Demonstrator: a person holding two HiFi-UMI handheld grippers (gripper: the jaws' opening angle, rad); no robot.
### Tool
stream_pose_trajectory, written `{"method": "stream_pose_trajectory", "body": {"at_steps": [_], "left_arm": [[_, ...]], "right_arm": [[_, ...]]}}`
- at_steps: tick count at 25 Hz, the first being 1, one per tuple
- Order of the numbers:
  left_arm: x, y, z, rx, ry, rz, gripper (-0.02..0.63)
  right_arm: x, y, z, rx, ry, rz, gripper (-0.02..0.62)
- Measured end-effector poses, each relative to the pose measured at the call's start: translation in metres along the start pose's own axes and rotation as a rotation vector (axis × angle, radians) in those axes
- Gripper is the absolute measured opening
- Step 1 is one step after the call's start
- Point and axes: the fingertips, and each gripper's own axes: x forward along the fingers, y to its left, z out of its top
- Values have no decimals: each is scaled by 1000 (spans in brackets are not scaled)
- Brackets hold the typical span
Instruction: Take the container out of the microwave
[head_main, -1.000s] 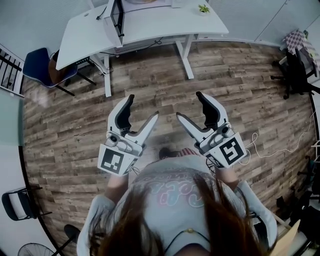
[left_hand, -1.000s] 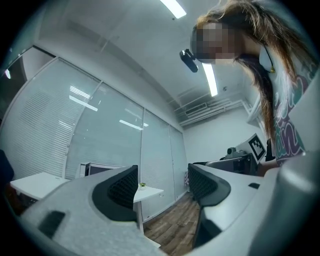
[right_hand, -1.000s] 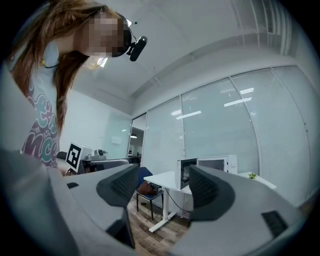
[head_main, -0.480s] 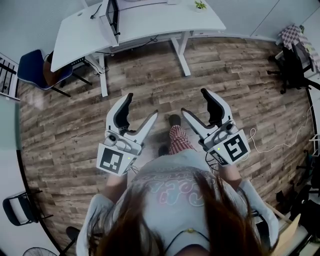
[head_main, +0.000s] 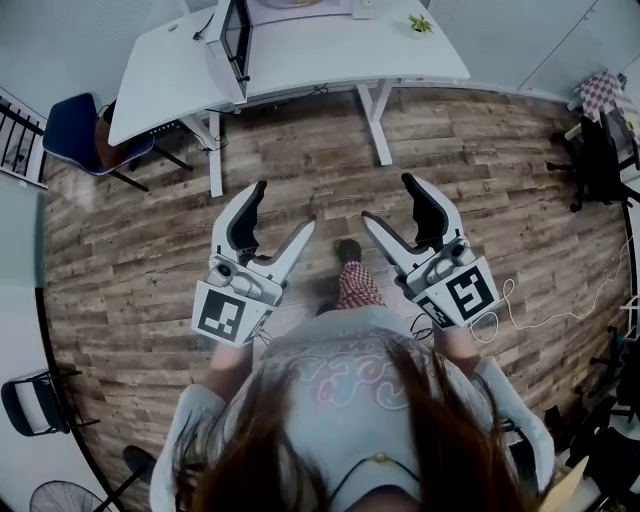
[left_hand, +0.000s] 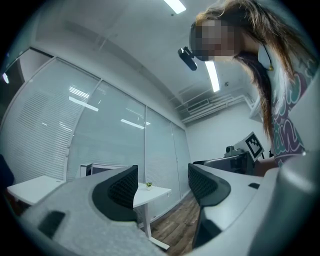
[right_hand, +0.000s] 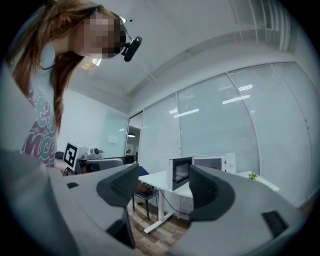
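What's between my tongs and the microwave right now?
Nothing visible. Only wood floor separates the open, empty left tongs and right tongs from the desk holding the microwave, its door open. The container isn't visible.

The microwave (head_main: 237, 38) sits on the table (head_main: 300, 60), with a plant (head_main: 420, 22) near the table's right end and a chair (head_main: 75, 130) at its left end. The left gripper (head_main: 283, 208) and right gripper (head_main: 388, 200) hang side by side above the floor (head_main: 150, 250), well short of the table.

Matt, grainy wood-plank floor (head_main: 130, 250). Smooth white desk (head_main: 300, 50). The left gripper (head_main: 283, 208) and right gripper (head_main: 388, 200) are matt grey plastic, with black ribbed pads (left_hand: 122, 187).
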Motion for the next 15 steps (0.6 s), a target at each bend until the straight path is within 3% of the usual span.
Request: {"method": "stream_pose_trajectory", "body": {"at_steps": [6,15], "left_arm": [[35,22,-1,25,-16,19,285],[87,54,-20,-13,21,29,285]], "right_arm": [[26,-37,2,0,-11,16,302],[65,-88,-8,30,6,26,302]]}}
